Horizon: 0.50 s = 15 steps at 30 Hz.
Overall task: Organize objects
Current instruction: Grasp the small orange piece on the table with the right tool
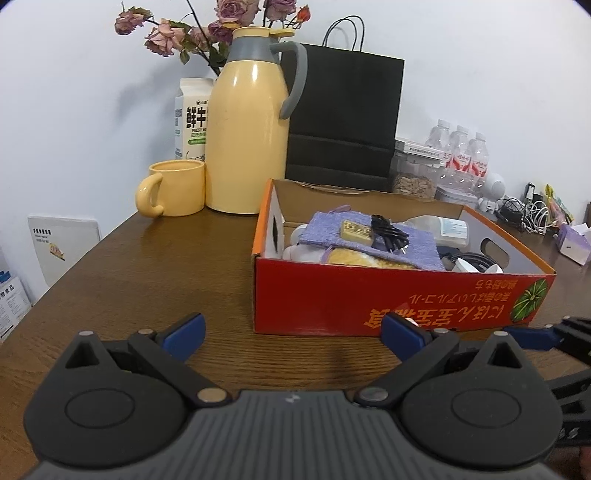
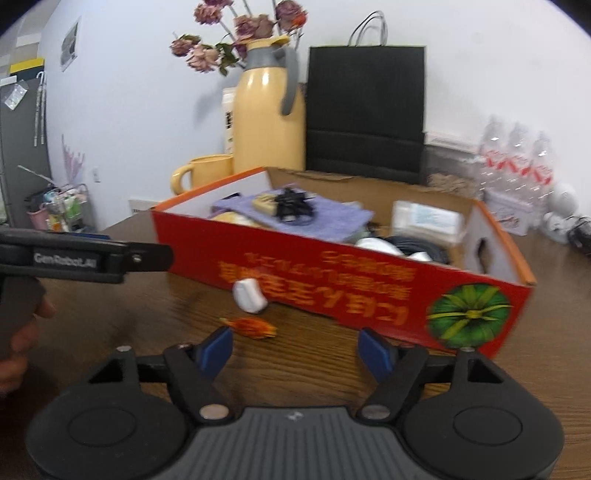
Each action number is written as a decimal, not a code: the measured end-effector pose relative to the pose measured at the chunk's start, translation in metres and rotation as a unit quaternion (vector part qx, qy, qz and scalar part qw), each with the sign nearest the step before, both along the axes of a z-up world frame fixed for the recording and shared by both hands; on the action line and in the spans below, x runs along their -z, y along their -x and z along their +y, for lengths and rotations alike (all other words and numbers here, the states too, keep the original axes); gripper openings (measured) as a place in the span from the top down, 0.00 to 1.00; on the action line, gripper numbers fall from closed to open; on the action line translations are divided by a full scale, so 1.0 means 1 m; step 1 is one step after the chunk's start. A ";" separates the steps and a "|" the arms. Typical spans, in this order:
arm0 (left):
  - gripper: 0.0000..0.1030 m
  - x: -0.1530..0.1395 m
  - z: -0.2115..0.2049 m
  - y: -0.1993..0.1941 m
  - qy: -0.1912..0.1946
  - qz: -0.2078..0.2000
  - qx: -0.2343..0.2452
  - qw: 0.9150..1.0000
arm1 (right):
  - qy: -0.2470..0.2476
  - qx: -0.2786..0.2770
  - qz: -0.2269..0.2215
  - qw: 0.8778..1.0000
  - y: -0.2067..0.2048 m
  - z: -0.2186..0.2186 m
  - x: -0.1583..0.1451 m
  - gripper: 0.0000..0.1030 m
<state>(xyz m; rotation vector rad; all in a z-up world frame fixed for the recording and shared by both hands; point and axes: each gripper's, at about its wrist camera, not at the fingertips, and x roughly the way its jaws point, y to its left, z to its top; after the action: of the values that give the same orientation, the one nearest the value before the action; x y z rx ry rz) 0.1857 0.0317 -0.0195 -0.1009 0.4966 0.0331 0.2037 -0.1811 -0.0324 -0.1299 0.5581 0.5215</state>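
A red cardboard box (image 1: 399, 295) stands on the brown wooden table (image 1: 155, 266). It holds a purple cloth (image 1: 369, 236), a black cable (image 1: 389, 230), a small gold item (image 1: 356, 230) and other bits. In the right wrist view the box (image 2: 332, 273) has a small white object (image 2: 250, 295) and a dried orange flower (image 2: 251, 326) lying on the table in front of it. My left gripper (image 1: 291, 332) is open and empty, just before the box. My right gripper (image 2: 295, 349) is open and empty, close behind the flower. The left gripper's body shows in the right wrist view (image 2: 85, 258).
A yellow thermos jug (image 1: 247, 129), yellow mug (image 1: 173, 194), milk carton (image 1: 190, 118), dried roses (image 1: 207, 26) and black paper bag (image 1: 343, 118) stand behind the box. Water bottles (image 1: 461, 155), a jar and cables (image 1: 524, 212) crowd the back right.
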 end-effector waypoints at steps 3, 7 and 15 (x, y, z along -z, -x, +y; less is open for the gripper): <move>0.00 -0.001 0.003 0.000 0.003 -0.001 -0.007 1.000 | -0.002 0.002 0.011 1.000 -0.003 0.018 0.002 0.33; 0.00 -0.002 0.007 0.002 0.009 -0.002 -0.016 1.000 | -0.003 0.019 0.029 0.999 -0.007 0.038 0.004 0.46; 0.00 -0.003 0.010 0.005 0.015 -0.004 -0.019 1.000 | 0.002 0.068 0.040 0.997 -0.011 0.053 0.008 0.61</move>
<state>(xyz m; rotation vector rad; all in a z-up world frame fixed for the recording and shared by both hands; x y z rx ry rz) 0.1810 0.0415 -0.0163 -0.1403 0.4875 0.0621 0.2148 -0.1281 -0.0403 -0.0742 0.6414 0.3951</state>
